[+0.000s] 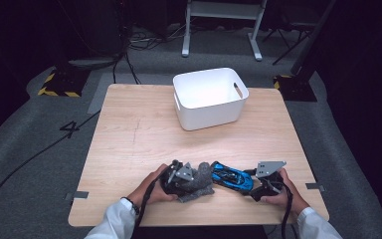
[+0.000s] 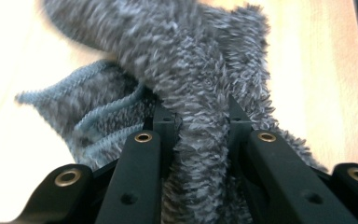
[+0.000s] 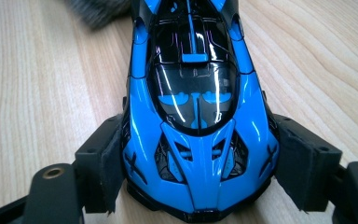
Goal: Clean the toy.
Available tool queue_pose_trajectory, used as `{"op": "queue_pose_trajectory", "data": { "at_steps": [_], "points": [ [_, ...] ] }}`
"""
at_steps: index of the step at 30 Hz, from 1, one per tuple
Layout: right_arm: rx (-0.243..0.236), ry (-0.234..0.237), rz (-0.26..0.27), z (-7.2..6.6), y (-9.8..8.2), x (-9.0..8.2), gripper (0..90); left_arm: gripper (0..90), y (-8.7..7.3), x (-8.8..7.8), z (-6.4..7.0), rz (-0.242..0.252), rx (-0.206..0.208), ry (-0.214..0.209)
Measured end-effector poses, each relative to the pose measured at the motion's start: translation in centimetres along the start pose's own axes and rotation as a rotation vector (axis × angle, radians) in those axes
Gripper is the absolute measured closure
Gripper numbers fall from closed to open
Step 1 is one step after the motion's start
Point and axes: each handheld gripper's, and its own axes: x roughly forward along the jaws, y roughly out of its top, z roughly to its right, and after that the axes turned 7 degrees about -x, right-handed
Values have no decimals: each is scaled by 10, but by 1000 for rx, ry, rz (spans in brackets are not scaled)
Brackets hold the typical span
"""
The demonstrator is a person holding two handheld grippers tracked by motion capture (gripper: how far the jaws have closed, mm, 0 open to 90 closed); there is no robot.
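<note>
Left claw point(image 1: 183, 175): clamped on a fold of the grey fuzzy cloth point(image 1: 199, 181); in the left gripper view the cloth point(image 2: 200, 112) runs up between the two black jaws, which press on it from both sides.
Right claw point(image 1: 258, 186): closed on one end of the blue toy car point(image 1: 231, 178); in the right gripper view its pads point(image 3: 307, 168) sit against both flanks of the car point(image 3: 196, 121).
Grey cloth: lies bunched on the counter point(image 1: 144, 134) near the near edge, a little left of the middle, with its far end raised in the left claw's grip.
Blue toy car: on the counter near the near edge, right of the cloth; its far end is just beside the cloth, and whether the two touch cannot be told.
White bin point(image 1: 210, 97): stands at the far edge of the counter, right of the middle, open side up, well apart from both claws.
Hands: the left hand point(image 1: 154, 186) and the right hand point(image 1: 283, 191) each hold a gripper, coming in over the near edge in white sleeves.
Counter surface: pale wood grain.
</note>
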Motion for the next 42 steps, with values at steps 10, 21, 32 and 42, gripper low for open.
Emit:
{"op": "queue_pose_trajectory", "data": {
  "at_steps": [10, 21, 32, 42],
  "points": [
    [-16, 23, 9, -2, -2, -2, 263, 734, 11, 7, -31, 57, -160, 221],
    [-31, 47, -8, -1, -2, -4, 257, 736, 7, -4, -24, -50, -62, 96],
    [-20, 23, -35, -3, -1, -5, 210, 464, -36, -26, -15, 50, -239, 196],
    [5, 21, 19, -2, 4, -16, 188, 216, -44, -30, -13, 110, -280, 234]
  ]
}}
